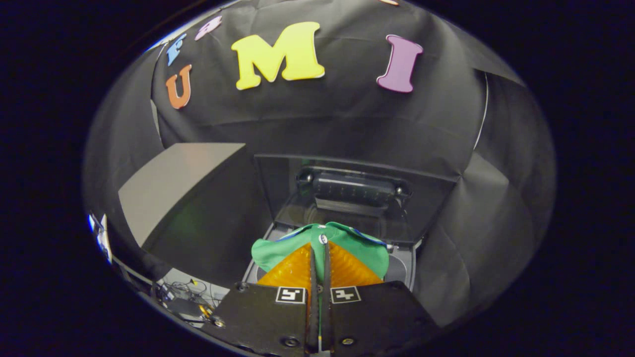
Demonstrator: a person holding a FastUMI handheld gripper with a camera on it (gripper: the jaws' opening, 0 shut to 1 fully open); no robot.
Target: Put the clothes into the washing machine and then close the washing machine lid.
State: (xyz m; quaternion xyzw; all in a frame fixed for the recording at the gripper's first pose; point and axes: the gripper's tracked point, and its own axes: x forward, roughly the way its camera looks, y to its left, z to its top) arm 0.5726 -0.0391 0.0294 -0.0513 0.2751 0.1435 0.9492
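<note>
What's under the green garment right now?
The green garment, pinched in the shut gripper, hangs over the washing machine, whose lid stands open behind. The garment covers the tub opening, so its contents are hidden.

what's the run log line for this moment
gripper: shut on green garment | garment: held above washing machine opening | lid: open, upright | step: clothes not yet dropped in

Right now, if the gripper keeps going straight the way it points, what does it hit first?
The gripper is shut on the green garment, which comes along. Beyond it, the raised washing machine lid looks first in line, though depth is hard to judge.
</note>
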